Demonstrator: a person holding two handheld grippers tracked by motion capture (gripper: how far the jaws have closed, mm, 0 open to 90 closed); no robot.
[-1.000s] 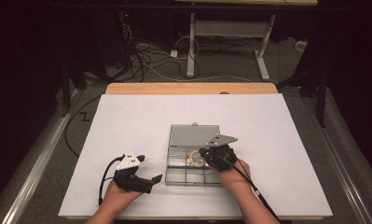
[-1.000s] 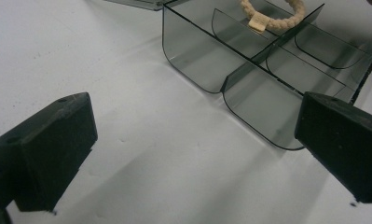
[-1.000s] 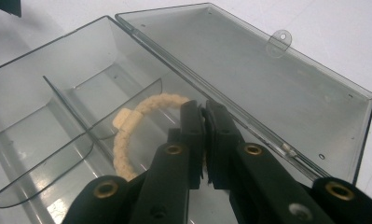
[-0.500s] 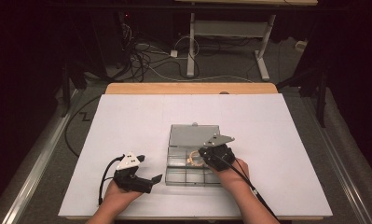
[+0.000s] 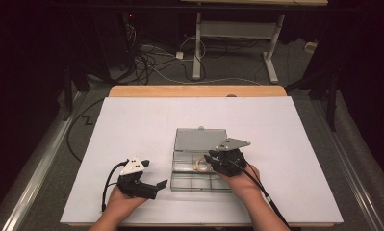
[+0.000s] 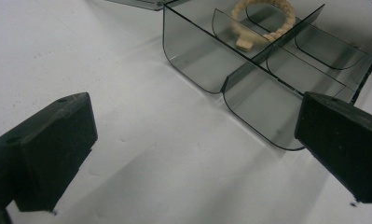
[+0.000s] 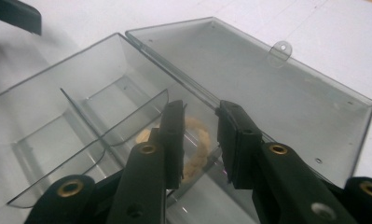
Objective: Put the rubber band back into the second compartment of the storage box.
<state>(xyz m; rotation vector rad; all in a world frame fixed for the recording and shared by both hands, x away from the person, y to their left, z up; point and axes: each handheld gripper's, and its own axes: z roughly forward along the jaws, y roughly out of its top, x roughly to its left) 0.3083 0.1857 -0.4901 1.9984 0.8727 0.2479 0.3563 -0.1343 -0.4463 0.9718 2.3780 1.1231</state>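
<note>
clear plastic box [image 5: 199,166] holds a beige bracelet [image 7: 197,147] directly under your right gripper [image 7: 200,135], jaws parted, nothing grasped; left gripper [image 5: 153,185] waits released beside the box.

Bright tabletop, dark surroundings, soft shadows

Room dark, walls unreadable. White sheet [image 5: 132,130] covers wooden tabletop [image 5: 194,91], bare wood strip at far edge. Grey carpet floor [image 5: 237,67] beyond. Tangle of cables [image 5: 146,57] upper left of centre. White desk frame [image 5: 233,33] top centre. Metal rail [image 5: 40,159] lower left; another [image 5: 358,168] lower right.
</note>
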